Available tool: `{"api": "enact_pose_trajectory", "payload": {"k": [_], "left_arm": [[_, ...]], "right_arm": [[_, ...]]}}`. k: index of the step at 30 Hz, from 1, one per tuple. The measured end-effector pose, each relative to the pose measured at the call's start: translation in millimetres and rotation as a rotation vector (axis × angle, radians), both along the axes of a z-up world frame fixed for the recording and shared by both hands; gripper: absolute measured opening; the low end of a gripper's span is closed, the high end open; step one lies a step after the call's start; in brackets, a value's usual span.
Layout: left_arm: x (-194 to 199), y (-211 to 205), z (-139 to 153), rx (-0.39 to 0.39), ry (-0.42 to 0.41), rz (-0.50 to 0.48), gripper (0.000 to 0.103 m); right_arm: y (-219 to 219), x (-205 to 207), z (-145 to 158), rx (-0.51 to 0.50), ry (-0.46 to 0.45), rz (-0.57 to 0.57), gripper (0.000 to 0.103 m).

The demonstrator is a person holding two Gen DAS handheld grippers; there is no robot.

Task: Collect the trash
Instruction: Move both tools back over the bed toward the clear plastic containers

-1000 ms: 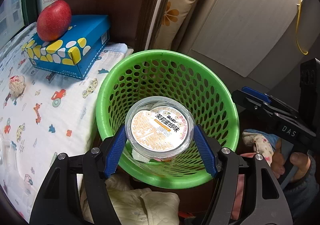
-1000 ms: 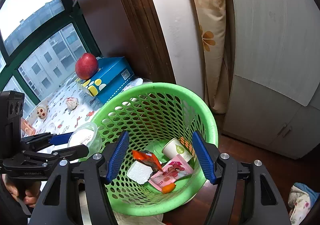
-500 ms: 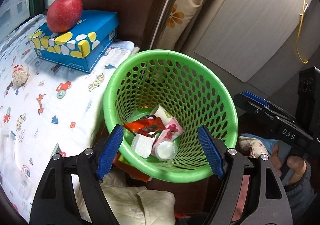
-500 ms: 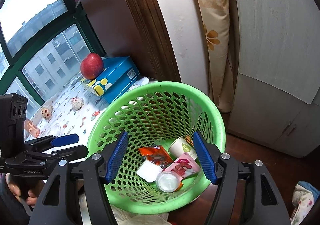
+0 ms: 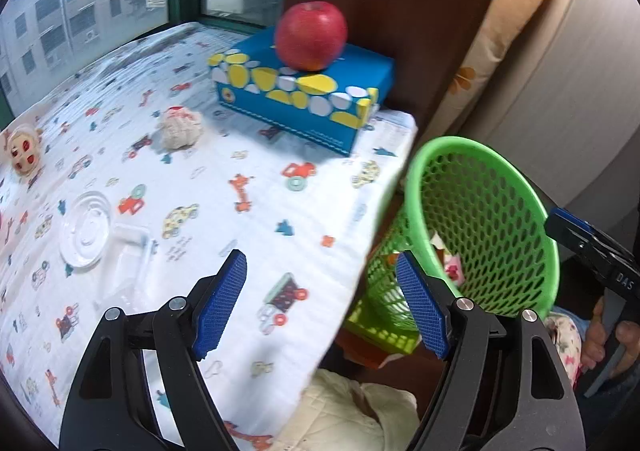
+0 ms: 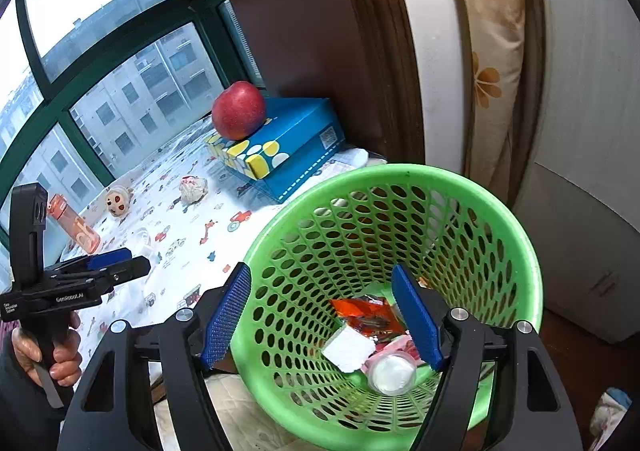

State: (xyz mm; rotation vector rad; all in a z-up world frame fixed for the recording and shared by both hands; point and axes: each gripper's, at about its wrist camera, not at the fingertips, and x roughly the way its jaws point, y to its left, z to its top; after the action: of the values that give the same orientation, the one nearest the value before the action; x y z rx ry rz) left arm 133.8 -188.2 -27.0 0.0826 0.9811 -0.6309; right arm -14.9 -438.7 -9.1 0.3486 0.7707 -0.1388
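Note:
My left gripper (image 5: 320, 257) stands open and empty over the car-print tablecloth (image 5: 256, 235). Ahead of it to the left lie a clear plastic lid (image 5: 85, 229), a clear plastic tray (image 5: 130, 251) and, further back, a crumpled tissue (image 5: 180, 129). The green mesh basket (image 6: 516, 251) stands tilted off the table's right edge. It holds an orange wrapper (image 6: 362, 315), a white foam block (image 6: 348, 347), a pink packet and the round clear tub (image 6: 392, 373) on its side. My right gripper (image 6: 320, 271) hovers over the basket's near side, jaws opening, nothing pressed between the pads.
A red apple (image 5: 311, 35) sits on a blue tissue box (image 5: 320, 103) at the table's back. A small toy head (image 6: 118, 199) and a pink bottle (image 6: 74, 225) stand near the window. Cream cloth (image 5: 352, 411) lies below the table edge; a cabinet and curtain stand behind the basket.
My left gripper let go of the round tub, which fell into the basket, then swung left over the table. The right gripper's jaws have widened a little.

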Motion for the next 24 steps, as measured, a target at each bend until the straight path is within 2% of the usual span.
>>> {"api": "enact_pose_trajectory", "payload": {"k": [8,13,19,24], "left_arm": [[43,87,-12,0.028,0.007,0.207,0.076],[48,130,-23,0.021,0.035,0.301,0.076],[38,145,-49,0.007,0.129,0.371,0.076],[37,139,-68,0.002,0.205,0.439,0.076]], "right_arm": [[38,34,0,-0.004,0.002,0.087,0.071],[58,51,-3,0.002,0.006,0.131,0.071],[78,66,-7,0.004,0.018,0.181,0.071],[88,70,-11,0.008,0.025,0.204,0.071]]}}
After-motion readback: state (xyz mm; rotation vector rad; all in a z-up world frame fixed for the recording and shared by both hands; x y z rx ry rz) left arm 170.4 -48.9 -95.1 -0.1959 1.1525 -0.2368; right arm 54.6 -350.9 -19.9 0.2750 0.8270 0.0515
